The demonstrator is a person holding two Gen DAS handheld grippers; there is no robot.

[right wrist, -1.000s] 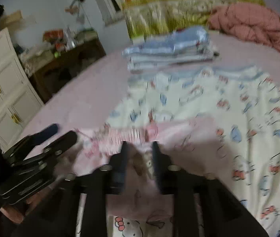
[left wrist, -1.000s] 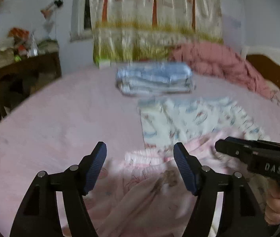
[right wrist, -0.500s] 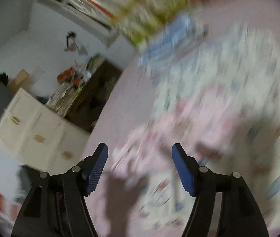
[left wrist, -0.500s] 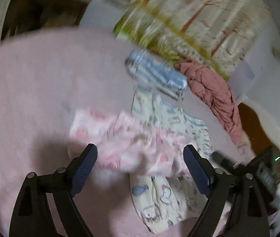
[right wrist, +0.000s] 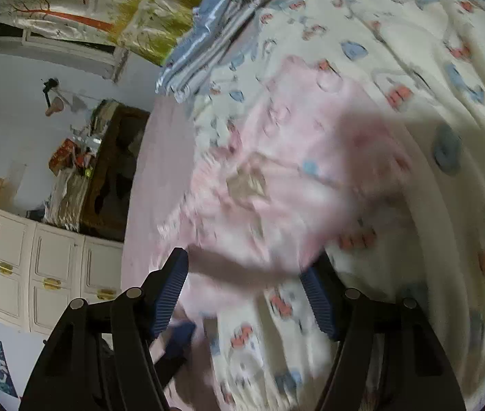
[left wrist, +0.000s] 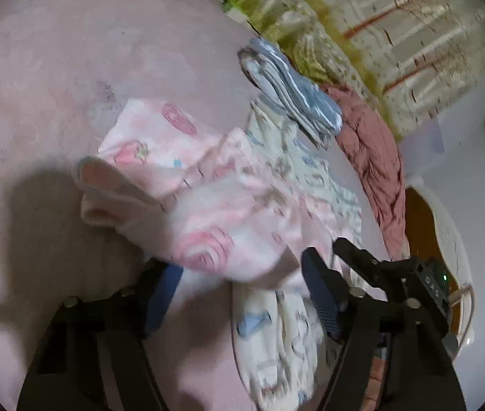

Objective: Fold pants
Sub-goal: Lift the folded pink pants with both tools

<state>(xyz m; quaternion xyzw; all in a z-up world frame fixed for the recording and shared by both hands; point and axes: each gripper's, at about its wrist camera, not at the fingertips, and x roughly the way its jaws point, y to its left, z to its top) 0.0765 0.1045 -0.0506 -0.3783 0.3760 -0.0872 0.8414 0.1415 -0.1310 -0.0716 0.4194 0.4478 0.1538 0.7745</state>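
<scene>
pink pants [left wrist: 208,219]: soft, rumpled | left gripper [left wrist: 242,294]: spread wide | right gripper [right wrist: 245,291]: spread wide

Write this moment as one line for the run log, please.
step: folding pink pants | left gripper: open | right gripper: open | pants: lying partly on cream printed garment, pink bed

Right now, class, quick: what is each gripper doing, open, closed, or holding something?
Left gripper: open, jaws spread wide, gripping nothing; the pink pants lie ahead of it.
Right gripper: open, jaws spread, holding nothing.
</scene>
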